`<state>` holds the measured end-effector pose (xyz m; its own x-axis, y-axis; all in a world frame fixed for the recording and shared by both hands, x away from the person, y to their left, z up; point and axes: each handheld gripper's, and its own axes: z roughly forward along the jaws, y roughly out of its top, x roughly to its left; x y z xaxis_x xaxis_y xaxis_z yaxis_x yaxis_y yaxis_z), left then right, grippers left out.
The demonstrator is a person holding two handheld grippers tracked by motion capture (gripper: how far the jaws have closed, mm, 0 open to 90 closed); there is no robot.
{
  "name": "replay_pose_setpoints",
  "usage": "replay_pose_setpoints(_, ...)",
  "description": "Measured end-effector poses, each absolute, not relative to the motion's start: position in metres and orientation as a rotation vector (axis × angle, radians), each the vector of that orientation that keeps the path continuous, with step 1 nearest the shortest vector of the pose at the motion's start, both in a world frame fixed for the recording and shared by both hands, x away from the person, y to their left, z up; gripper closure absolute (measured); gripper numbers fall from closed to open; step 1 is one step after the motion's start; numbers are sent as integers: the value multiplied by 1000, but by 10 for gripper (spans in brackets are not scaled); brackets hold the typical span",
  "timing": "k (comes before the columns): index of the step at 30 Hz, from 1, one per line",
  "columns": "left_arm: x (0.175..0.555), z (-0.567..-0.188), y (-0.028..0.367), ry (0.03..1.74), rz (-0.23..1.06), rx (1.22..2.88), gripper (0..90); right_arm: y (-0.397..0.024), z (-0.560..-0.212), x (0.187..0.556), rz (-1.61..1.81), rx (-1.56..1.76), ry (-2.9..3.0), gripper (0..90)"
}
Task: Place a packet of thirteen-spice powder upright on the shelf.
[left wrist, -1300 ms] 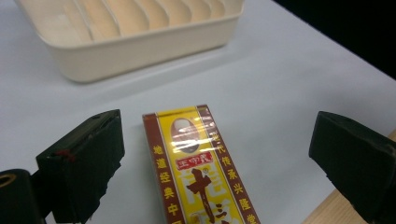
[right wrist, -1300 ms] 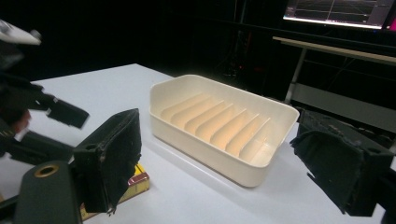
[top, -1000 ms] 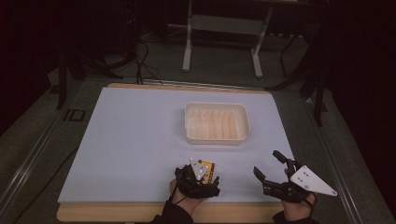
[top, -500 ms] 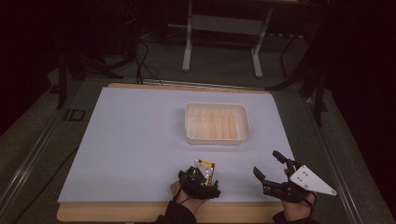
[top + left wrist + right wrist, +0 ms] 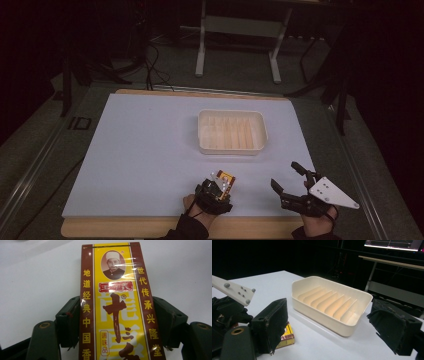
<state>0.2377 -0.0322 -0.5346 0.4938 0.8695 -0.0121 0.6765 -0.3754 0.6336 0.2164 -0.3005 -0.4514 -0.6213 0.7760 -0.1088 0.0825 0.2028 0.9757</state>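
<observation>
Fingers of the left gripper (image 5: 223,181) clamp both long sides of a yellow and maroon seasoning box (image 5: 115,307) near the white surface's (image 5: 145,150) front edge. Right gripper (image 5: 291,176) fingers gape apart, holding nothing. Beyond sits a cream ribbed tray (image 5: 231,131).

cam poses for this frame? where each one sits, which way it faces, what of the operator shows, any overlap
High view: overhead, facing forward-down; both hands, left gripper, right gripper.
Left gripper view: on left gripper, looking along its jaws at the spice box clamped between them.
Right gripper view: on right gripper, open jaws, facing the ribbed tray.
Shared: tray, box.
</observation>
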Motion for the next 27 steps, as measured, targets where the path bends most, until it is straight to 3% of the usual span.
replay_pose_setpoints(11, 239, -519, -22, 1141, 392, 2164, 328, -301, -452, 217, 1459, 796, 1870, 151)
replay_pose_setpoints(27, 239, -487, 15, 969, 363, 2004, 329, -298, -452, 217, 1455, 790, 1874, 151)
